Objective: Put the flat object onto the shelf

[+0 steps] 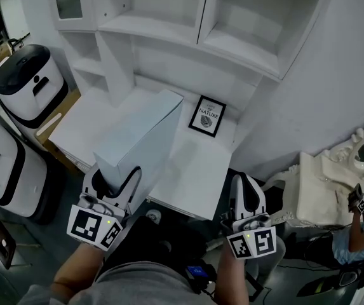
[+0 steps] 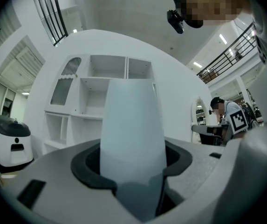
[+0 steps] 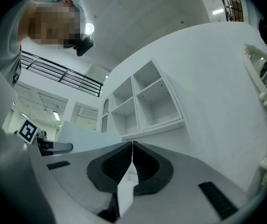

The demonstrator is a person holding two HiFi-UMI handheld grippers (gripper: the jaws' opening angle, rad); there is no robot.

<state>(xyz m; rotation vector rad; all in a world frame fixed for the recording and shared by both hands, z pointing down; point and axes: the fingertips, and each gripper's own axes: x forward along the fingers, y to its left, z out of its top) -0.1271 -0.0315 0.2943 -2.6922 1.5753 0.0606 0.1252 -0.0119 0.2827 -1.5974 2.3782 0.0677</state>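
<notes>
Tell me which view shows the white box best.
The head view: the box shows whole, tilted, its near end between the left gripper's jaws. The left gripper view shows only its narrow edge, clamped. The right gripper view shows just a white slab at its left, probably the box.

Lower end of the flat box is hidden, seemingly inside the left gripper.

- A staged home corner inside a big hall: white shelf unit, framed picture, ornate vanity.
- Overhead, strip lights and a railed gallery.
</notes>
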